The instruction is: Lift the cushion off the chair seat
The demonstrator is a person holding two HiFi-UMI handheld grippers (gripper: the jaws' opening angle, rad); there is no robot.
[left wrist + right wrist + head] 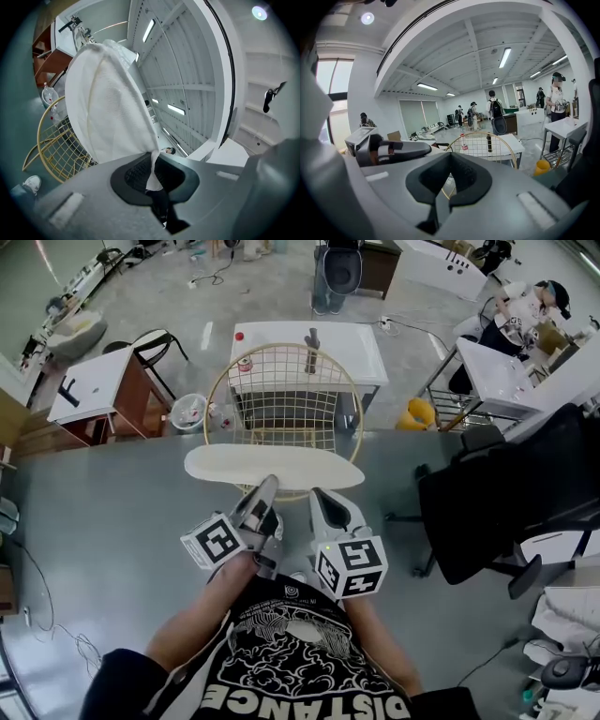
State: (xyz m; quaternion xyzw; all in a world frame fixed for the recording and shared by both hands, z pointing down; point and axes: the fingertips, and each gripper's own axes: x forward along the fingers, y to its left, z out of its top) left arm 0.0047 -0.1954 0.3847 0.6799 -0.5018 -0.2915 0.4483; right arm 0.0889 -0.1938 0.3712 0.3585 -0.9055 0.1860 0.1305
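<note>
A cream oval cushion (272, 467) hangs lifted in front of the gold wire chair (291, 395), clear of its seat. My left gripper (261, 491) is shut on the cushion's near edge. In the left gripper view a fold of the white cushion (108, 98) is pinched at the left gripper (152, 176), with the wire chair (56, 145) below it to the left. My right gripper (323, 498) sits just beside it at the same edge. In the right gripper view the right gripper (447, 185) is shut with no fabric showing; only the chair (480, 145) shows beyond.
A white table (352, 343) stands right behind the chair. A black office chair (506, 502) is close on the right. A wooden cabinet (103, 395) and a waste bin (187, 412) are on the left, a yellow bucket (422, 413) further right. People work at benches beyond.
</note>
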